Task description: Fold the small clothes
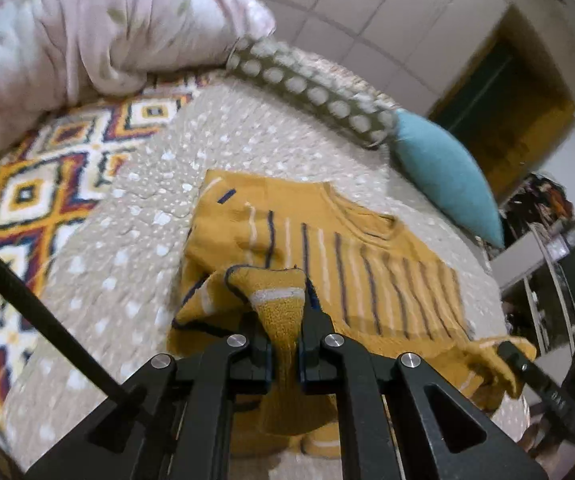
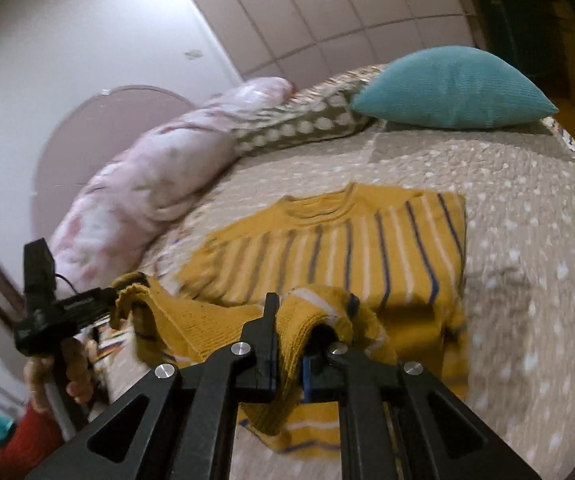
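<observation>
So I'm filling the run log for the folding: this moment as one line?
stage: fold under way | left gripper: shut on sweater hem | right gripper: shut on sweater hem | sweater: collar end flat on bedspread

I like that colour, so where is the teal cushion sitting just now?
The teal cushion lies at the far end of the bed, beside the spotted bolster; it is upper right in the right wrist view, beyond the mustard striped sweater.

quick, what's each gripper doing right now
left gripper: closed on the mustard striped sweater.
right gripper: closed on the same sweater's hem.
</observation>
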{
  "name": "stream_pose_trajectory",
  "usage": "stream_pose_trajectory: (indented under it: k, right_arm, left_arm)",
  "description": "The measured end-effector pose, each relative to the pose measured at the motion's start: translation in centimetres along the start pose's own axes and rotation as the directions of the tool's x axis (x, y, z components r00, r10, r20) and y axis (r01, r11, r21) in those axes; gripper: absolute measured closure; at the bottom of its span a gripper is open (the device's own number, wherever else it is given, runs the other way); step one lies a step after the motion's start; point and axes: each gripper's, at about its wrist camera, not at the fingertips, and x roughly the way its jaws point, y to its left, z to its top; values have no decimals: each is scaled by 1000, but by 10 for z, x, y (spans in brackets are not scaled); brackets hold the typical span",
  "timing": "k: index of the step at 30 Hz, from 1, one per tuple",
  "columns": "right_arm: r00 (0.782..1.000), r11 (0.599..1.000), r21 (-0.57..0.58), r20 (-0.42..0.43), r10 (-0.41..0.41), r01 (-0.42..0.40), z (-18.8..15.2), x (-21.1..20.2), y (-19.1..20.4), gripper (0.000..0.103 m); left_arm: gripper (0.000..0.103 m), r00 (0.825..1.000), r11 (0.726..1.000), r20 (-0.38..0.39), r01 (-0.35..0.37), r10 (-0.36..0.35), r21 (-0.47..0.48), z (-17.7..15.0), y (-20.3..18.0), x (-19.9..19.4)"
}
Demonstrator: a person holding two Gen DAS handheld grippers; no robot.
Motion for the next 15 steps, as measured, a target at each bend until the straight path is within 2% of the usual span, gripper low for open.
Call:
stream_pose_trajectory:
  k: [4, 9, 12, 15]
  right_arm:
    - [996, 997, 38, -58, -68, 70, 14, 41, -18, 94]
    - [994, 991, 117, -90, -55, 65, 30, 67, -41, 93]
    - [994, 983, 169, -95, -49, 64, 46, 82, -54, 91]
    - [993, 961, 274, -115, -13, 44, 57, 99, -71, 79]
  left_arm:
    - [95, 997, 999, -74, 2, -5, -44, 13, 8, 35]
    - [93, 997, 999, -78, -4, 1, -42, 28, 7, 49]
    - [91, 996, 992, -84, 7, -18, -122, 42, 15, 59]
    - [87, 990, 971, -112, 58, -86, -233, 52, 28, 68]
